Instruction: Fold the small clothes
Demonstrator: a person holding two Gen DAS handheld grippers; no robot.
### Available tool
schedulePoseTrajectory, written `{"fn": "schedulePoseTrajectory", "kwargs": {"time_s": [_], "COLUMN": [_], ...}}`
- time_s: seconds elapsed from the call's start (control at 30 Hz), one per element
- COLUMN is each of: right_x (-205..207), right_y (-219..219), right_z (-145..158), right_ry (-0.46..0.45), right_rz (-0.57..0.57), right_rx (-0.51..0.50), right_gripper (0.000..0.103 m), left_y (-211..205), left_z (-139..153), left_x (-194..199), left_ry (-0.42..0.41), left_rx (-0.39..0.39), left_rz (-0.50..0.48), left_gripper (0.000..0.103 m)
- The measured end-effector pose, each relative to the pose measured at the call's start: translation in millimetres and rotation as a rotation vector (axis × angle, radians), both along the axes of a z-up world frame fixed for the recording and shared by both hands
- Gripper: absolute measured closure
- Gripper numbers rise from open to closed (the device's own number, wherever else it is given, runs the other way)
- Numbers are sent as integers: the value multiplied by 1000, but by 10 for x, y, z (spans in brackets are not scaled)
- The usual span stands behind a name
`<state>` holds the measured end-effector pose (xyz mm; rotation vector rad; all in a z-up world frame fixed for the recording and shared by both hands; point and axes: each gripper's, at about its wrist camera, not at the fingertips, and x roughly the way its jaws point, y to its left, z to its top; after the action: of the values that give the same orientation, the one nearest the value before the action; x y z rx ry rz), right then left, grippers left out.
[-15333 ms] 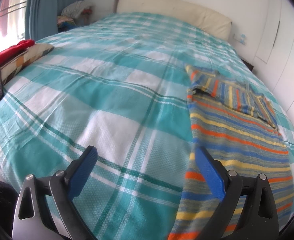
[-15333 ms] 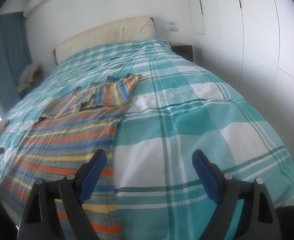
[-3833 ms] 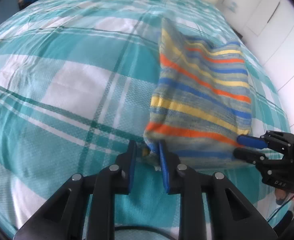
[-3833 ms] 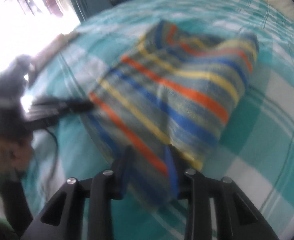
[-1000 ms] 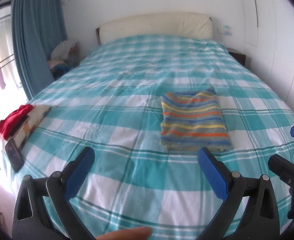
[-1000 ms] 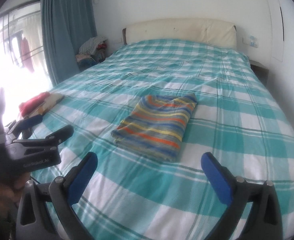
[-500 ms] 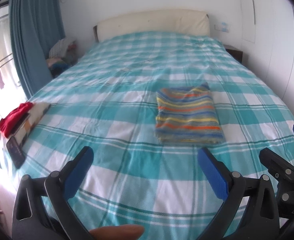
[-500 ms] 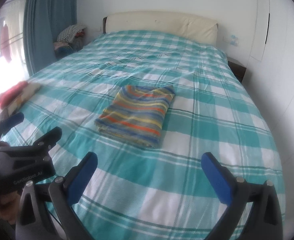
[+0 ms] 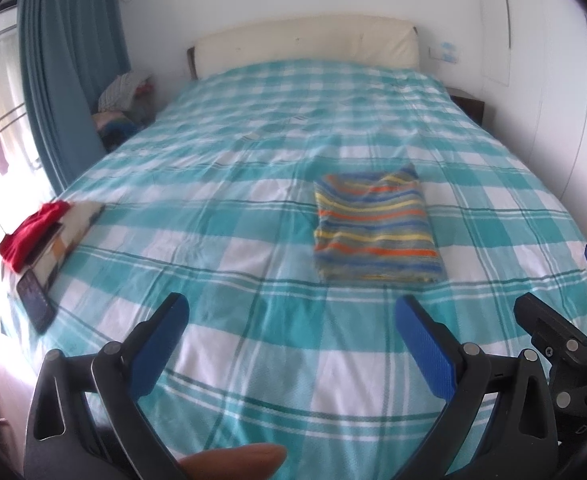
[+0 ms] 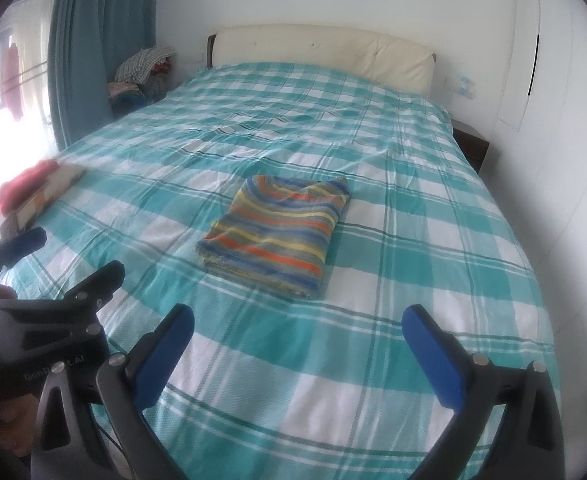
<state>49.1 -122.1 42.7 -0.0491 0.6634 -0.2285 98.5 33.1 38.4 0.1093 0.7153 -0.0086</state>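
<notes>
A striped garment (image 9: 375,226) in blue, yellow and orange lies folded into a neat rectangle in the middle of the teal checked bed (image 9: 233,240). It also shows in the right wrist view (image 10: 279,232). My left gripper (image 9: 293,320) is open and empty, held back above the foot of the bed, well short of the garment. My right gripper (image 10: 297,332) is open and empty too, at the same distance. Each gripper shows at the edge of the other's view: the right (image 9: 565,320), the left (image 10: 49,264).
A red cloth (image 9: 33,228) on a patterned cushion and a dark phone (image 9: 35,300) lie at the bed's left edge. A clothes pile (image 10: 141,74) sits by the blue curtain (image 9: 69,80). A cream headboard (image 9: 305,40), a dark nightstand (image 10: 471,148) and white wardrobes (image 9: 553,80) stand behind and right.
Both views shifted only slightly over the last second; both grippers stay open and back from the folded garment. Earlier they were shut on the garment, folding it, and have since let go.
</notes>
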Motion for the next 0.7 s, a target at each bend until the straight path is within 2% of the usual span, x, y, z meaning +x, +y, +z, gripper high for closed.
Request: {"fn": "schedulePoseTrajectory", "kwargs": {"time_s": [0.1,0.23,0.4,0.7], "right_x": [-4,-28,-47,-62], "right_y": [4,-11,-71,-133], "right_z": [5,-4,-34,-61], "right_ry": [2,0,5,3], "right_rz": [-7,-20,-29,-41], "right_rx": [-8,-17,-5,10], "right_gripper": [1,1,1,1], "left_y": [31,30,15,-92], "left_z": [7,-2,-14,33], "left_x": [17,31,26,-18], "left_ry": [19,20,30,-6], "left_rx": [-31,-31,-72,-38], "left_rz": [1,1,-37,-45], "left_gripper": [0,0,0,0]}}
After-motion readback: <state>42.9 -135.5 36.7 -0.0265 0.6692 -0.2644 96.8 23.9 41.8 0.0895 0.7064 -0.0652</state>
